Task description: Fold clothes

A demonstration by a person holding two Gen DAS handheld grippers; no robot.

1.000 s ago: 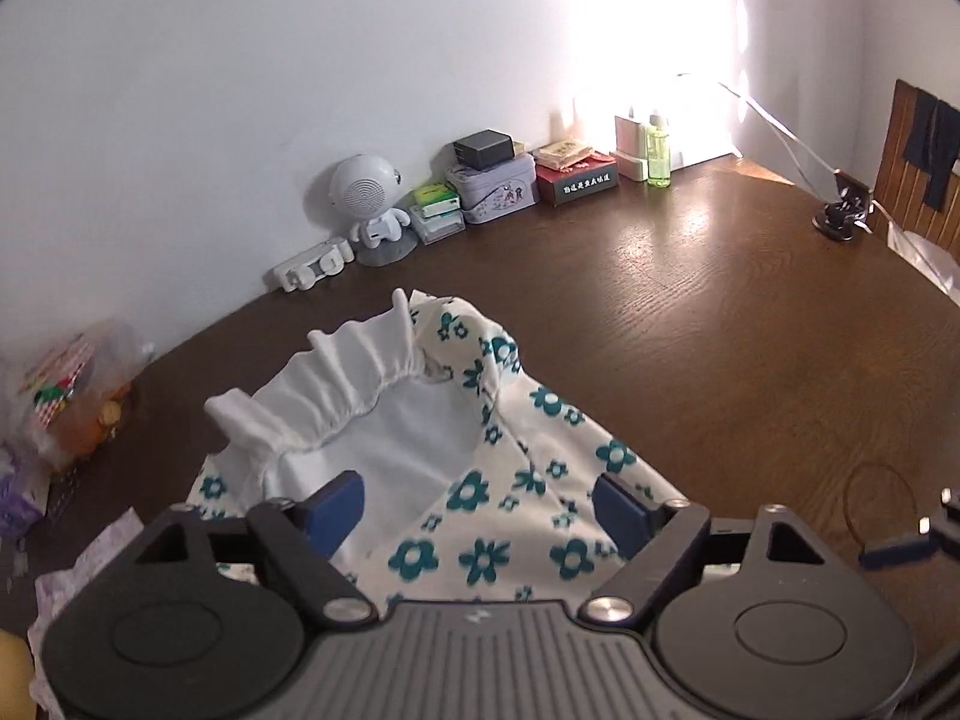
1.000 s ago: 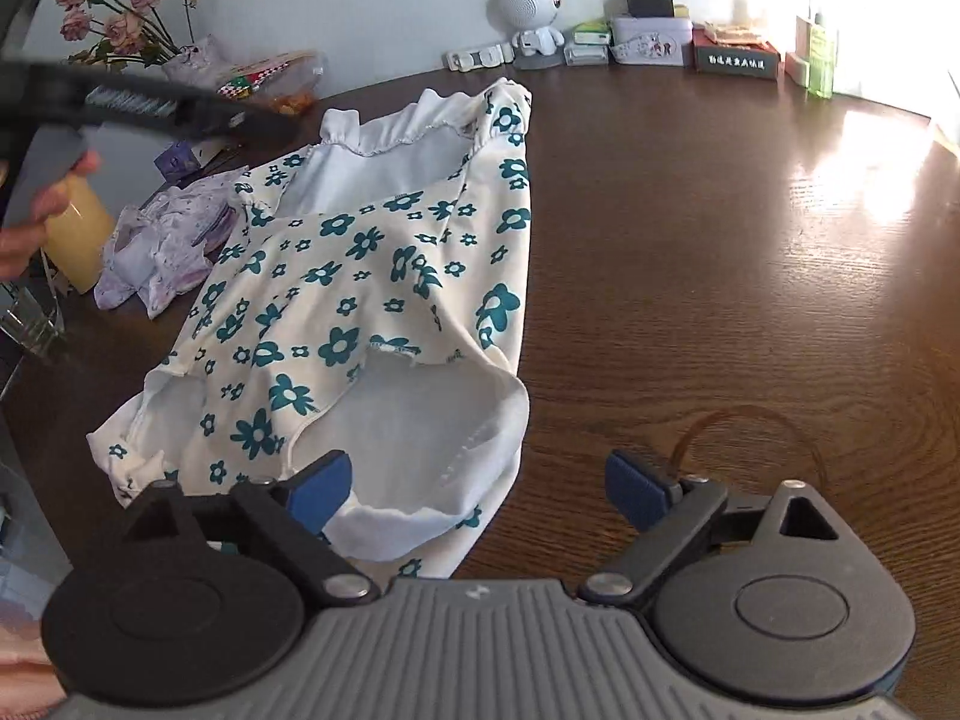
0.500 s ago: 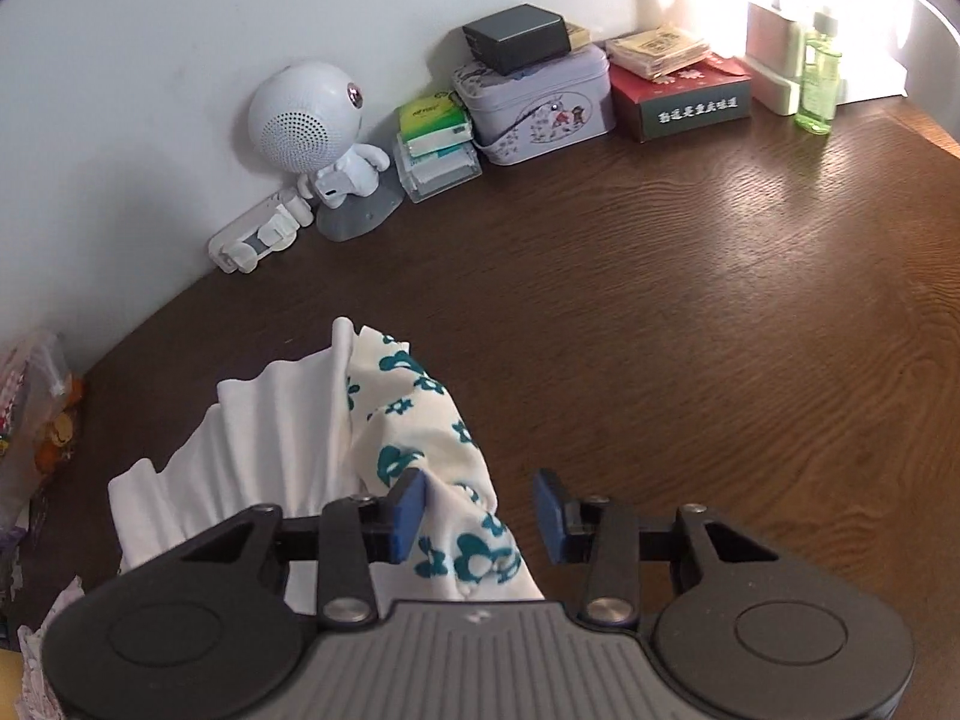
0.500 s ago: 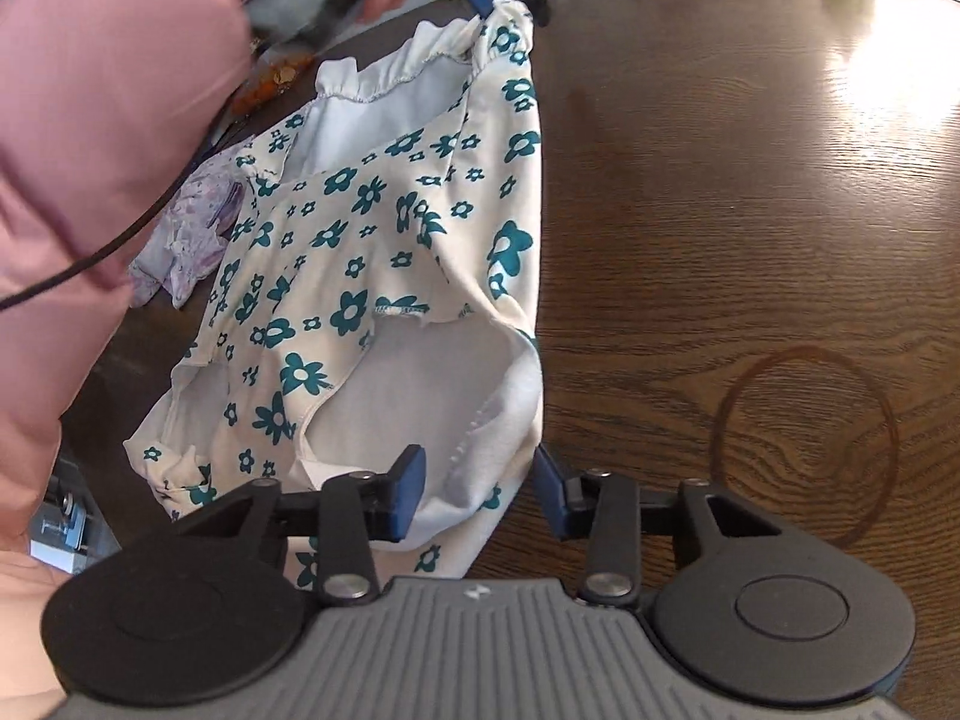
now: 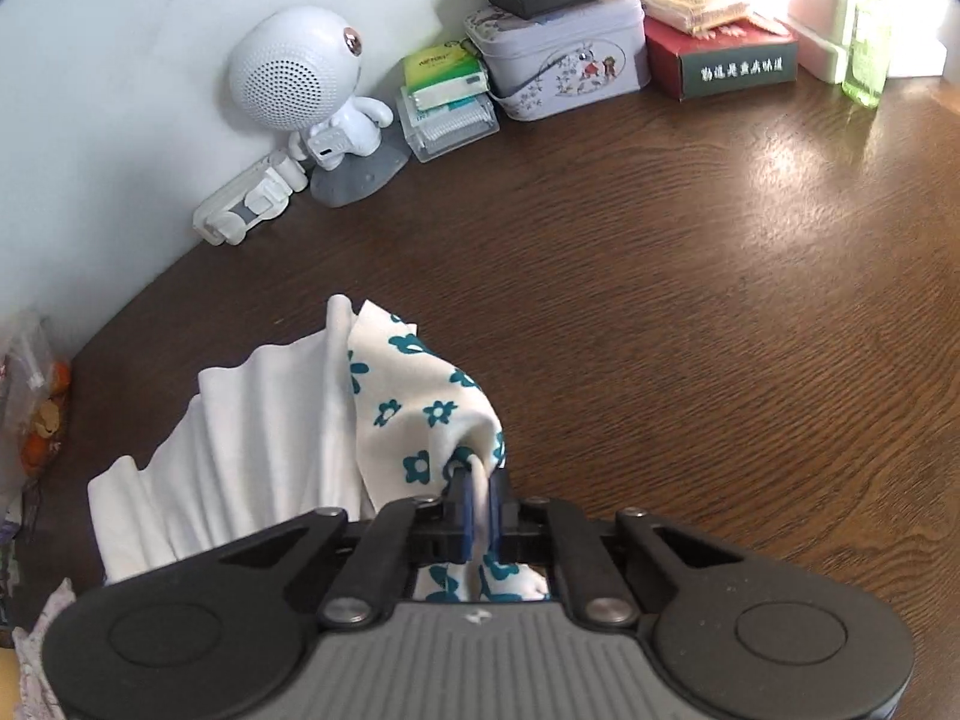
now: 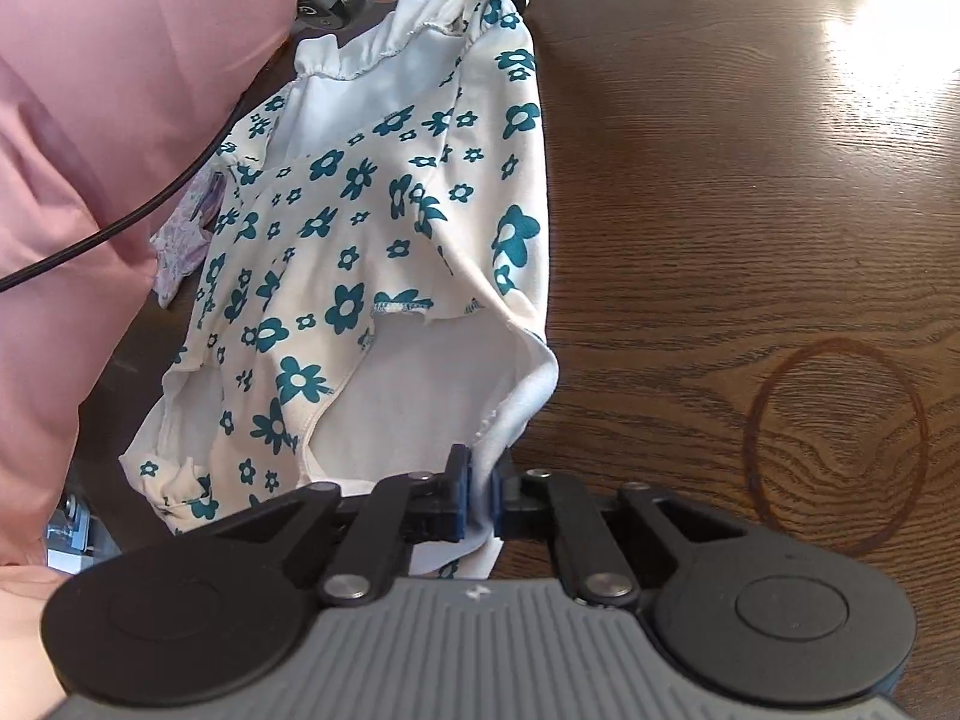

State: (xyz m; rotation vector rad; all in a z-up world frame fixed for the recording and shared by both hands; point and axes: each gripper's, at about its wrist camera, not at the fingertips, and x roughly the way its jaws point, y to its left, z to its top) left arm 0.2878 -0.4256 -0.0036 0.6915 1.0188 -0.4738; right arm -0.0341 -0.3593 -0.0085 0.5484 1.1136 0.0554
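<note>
The floral garment (image 6: 384, 228) is pinched at opposite corners by left claw (image 5: 478, 510) and right claw (image 6: 478, 498); both corners should be lifted evenly, kept taut.

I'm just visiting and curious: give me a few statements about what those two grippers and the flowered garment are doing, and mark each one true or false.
1. The left gripper pinches the flowered garment. True.
2. The right gripper is open above bare wood. False: it is shut on the garment's white hem.
3. The garment has red stripes. False: teal flowers on white.
4. A white round-headed speaker stands by the wall. True.
5. The table is glass. False: dark wood.
</note>
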